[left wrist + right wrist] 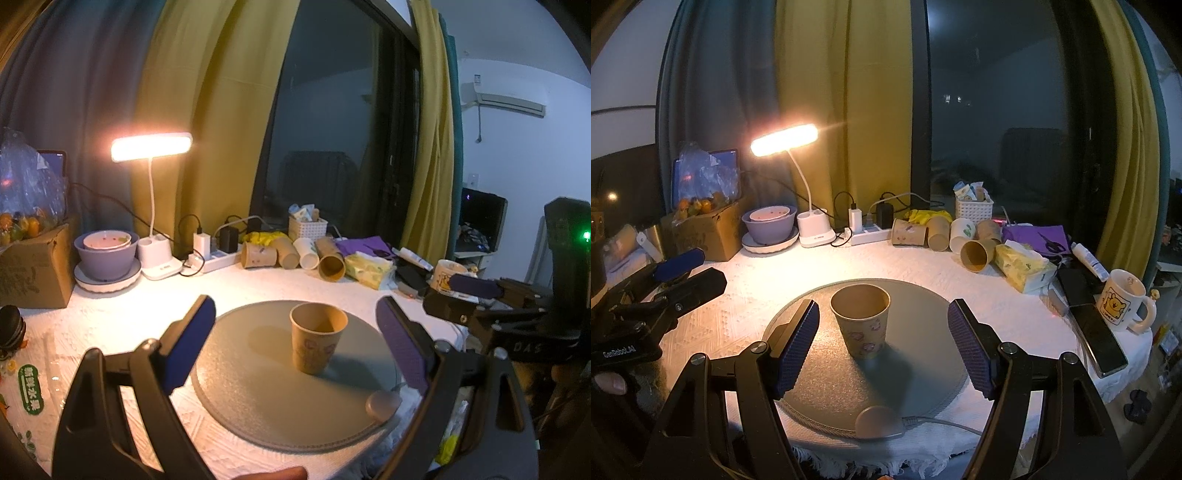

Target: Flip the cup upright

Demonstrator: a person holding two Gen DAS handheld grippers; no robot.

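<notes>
Already the cup (862, 319) stands upright on the round mat (923, 369), between and ahead of the right gripper (882, 347) fingers, which are apart and empty. The left gripper (295, 347) is also spread wide; both should back away straight, I think, without touching it.

A paper cup (318, 338) is seen standing upright on a round grey mat (258, 398), between the spread fingers of the left gripper (295, 345), untouched by either.

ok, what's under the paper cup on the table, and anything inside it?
The paper cup stands upright on a round grey mat, which lies on a white tablecloth. Its visible inner wall is bare; the bottom is out of sight below the rim, so contents cannot be ruled out.
</notes>
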